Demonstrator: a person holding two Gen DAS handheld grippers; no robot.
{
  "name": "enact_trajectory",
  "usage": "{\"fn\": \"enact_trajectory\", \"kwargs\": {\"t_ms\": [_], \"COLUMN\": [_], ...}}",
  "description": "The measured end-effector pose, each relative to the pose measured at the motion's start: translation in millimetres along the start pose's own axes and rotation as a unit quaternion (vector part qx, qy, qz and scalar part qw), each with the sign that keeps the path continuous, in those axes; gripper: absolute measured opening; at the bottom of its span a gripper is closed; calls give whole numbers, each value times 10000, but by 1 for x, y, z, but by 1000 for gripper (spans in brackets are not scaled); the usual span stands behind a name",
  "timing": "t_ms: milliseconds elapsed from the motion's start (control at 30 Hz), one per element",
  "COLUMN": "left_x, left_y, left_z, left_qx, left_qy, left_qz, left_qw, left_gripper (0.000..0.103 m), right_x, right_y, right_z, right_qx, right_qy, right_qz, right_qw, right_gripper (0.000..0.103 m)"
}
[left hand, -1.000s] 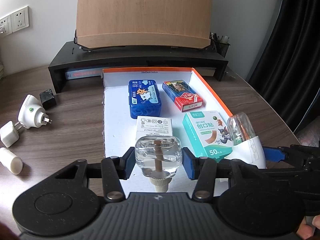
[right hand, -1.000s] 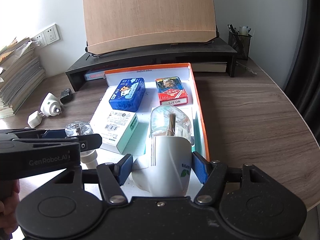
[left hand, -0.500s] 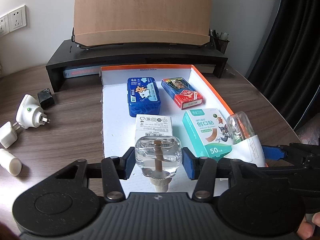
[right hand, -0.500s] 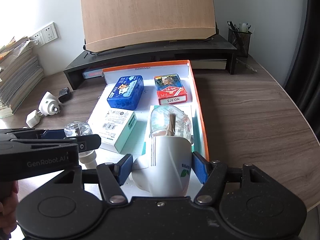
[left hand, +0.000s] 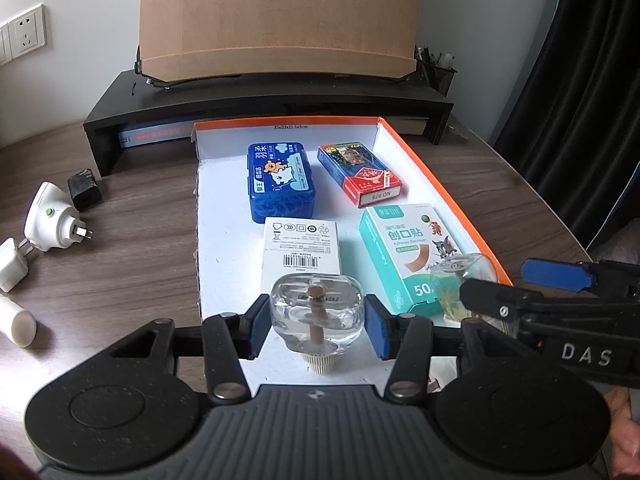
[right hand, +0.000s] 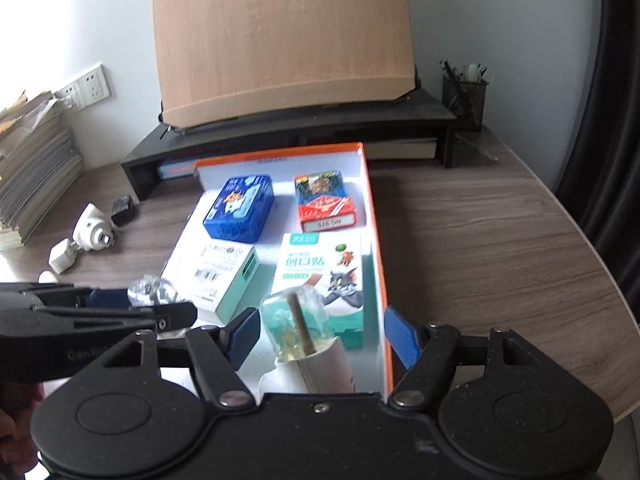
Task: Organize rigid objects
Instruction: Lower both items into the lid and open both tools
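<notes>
Left tool (left hand: 316, 326) grips clear bottle (left hand: 317, 316); right tool (right hand: 322, 336) seemingly released.

I'm seeing orange-rimmed white tray (left hand: 440, 184) lying on desk. Blue tin (left hand: 280, 180) and red card pack (left hand: 360, 174) lying flat at far end; white barcode box (left hand: 302, 250) and teal plaster box (left hand: 404, 256) lying nearer. Clear refill bottle (left hand: 316, 312), wick inside, sitting neck toward me over near edge. Second bottle in white plug-in holder (right hand: 308, 340) lying at near right corner, touching teal box.
</notes>
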State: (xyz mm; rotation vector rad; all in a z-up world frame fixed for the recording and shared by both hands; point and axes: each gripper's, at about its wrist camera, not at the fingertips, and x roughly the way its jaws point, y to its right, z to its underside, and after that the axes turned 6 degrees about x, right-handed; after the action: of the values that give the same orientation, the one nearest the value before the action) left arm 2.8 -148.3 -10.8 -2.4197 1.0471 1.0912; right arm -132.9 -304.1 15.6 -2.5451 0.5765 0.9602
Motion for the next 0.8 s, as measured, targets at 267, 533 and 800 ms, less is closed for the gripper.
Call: {"fn": "enact_trajectory", "kwargs": {"t_ms": [267, 533, 800], "left_x": [-1, -12, -26], "left_y": [3, -5, -35], "left_z": [-2, -7, -9], "left_qx": [-85, -356, -793], "left_qy": [133, 286, 162], "left_qz": [171, 55, -477], "left_qw": [9997, 9989, 9956], "left_gripper": [66, 80, 89], "right_x": [-17, -23, -16], "right_y": [5, 0, -29], "right_z": [-6, -13, -15], "right_qx": [79, 72, -188], "right_qy": [507, 671, 575], "right_qz": [61, 38, -210], "right_qw": [9987, 9977, 9979], "right_gripper": [83, 83, 84]}}
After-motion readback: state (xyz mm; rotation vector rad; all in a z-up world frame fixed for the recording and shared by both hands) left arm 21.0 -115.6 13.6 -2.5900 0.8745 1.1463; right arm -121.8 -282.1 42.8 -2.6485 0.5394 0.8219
